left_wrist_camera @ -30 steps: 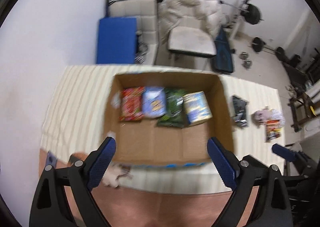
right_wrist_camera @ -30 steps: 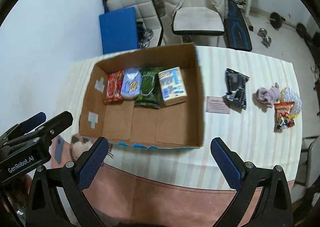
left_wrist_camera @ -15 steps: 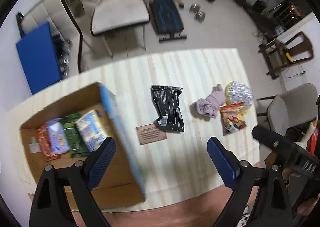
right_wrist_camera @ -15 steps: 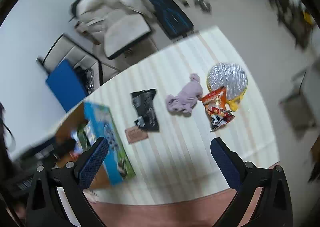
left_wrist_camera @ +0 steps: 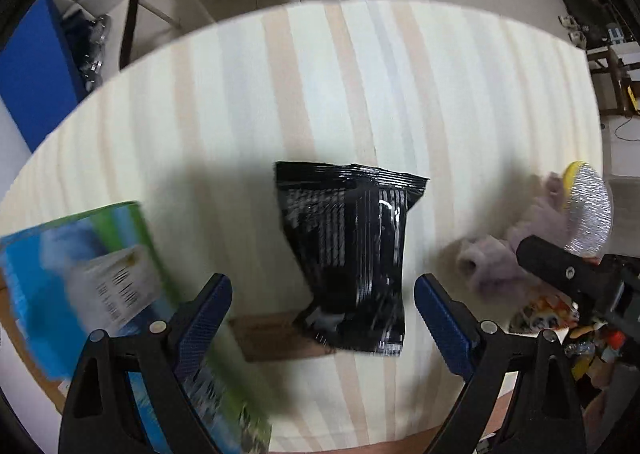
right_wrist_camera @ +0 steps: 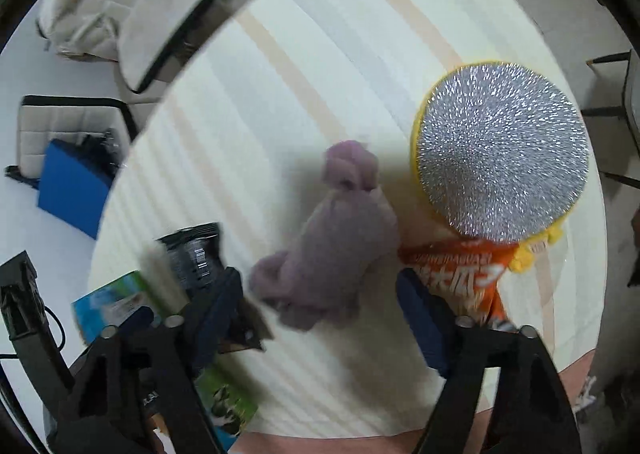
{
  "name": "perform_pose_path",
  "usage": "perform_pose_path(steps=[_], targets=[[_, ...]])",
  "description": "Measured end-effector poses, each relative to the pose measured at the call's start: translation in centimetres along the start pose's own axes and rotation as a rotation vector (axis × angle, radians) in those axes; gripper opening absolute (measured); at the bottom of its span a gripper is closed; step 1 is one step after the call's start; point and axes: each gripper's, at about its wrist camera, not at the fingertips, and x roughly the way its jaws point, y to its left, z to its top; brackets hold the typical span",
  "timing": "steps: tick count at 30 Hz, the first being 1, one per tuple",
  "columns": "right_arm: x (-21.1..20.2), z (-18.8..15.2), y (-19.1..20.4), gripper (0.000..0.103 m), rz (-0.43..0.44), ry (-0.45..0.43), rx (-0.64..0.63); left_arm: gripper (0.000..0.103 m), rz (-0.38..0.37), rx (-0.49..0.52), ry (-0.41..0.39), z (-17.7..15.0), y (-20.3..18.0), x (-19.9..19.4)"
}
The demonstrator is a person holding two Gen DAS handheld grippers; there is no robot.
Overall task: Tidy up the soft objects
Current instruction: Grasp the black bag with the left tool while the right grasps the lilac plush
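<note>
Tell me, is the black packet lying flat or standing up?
Flat: the black packet lies on the striped table, its broad face up.

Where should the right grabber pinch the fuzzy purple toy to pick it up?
Probably across its thick middle, coming straight down from above. The purple plush toy lies flat on the striped table, and the right gripper already has open jaws on either side of its lower body. The orange snack bag sits close on its right.
</note>
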Motion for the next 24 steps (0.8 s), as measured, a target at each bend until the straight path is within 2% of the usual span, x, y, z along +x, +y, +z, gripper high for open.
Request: perform_pose_path(steps=[3,4,5,6,7,8,9,12,15,19,24], targets=[[1.5,0.4,-0.1,0.064,-0.021,0.021,0.004,0.093,0.014,0.011,0.001,0.3,-0.6,1.1],[1.9,0.5,-0.1,0.057,-0.028,0.021,0.003,0.092,0.021,0.020,-0.002,0.3,-0.9,1.4],[2.2,0.5,-0.2,0.054,-0.030,0.021,0.004,0.076,0.027,0.027,-0.008,0.4,-1.2,1.6],[2.4,0.4,-0.2,0.048,-0.025,0.027,0.005,0.066,0.036,0.035,-0.009,0.2,-1.5,1.9],[2.6,0.4,0.0,0.047,-0.025,0.032,0.004,0.060,0.043,0.040,-0.013,0.1,-1.8,2.0],[2.7,0.3,0.1,0.046,-0.029,0.031,-0.002,0.050,0.046,0.047,-0.033,0.0,-2.0,1.7],[2.8,0.2,0.4,0.044,-0.038,0.028,-0.012,0.047,0.041,0.055,-0.040,0.0,-2.2,1.5],[3.0,-0.2,1.2,0.041,-0.066,0.011,-0.043,0.046,0.050,0.069,-0.054,-0.5,-2.7,0.9],[2.6,-1.0,2.1,0.040,-0.074,-0.009,-0.067,0.045,0.042,0.065,-0.106,-1.5,-2.5,-1.0],[0.5,-2.8,3.7,0.039,-0.068,-0.057,-0.124,0.045,-0.028,0.035,-0.202,-4.2,-1.4,-5.9],[-3.6,-7.0,7.1,0.039,-0.044,-0.129,-0.251,0.045,-0.105,-0.005,-0.333,-8.2,1.9,-13.2]])
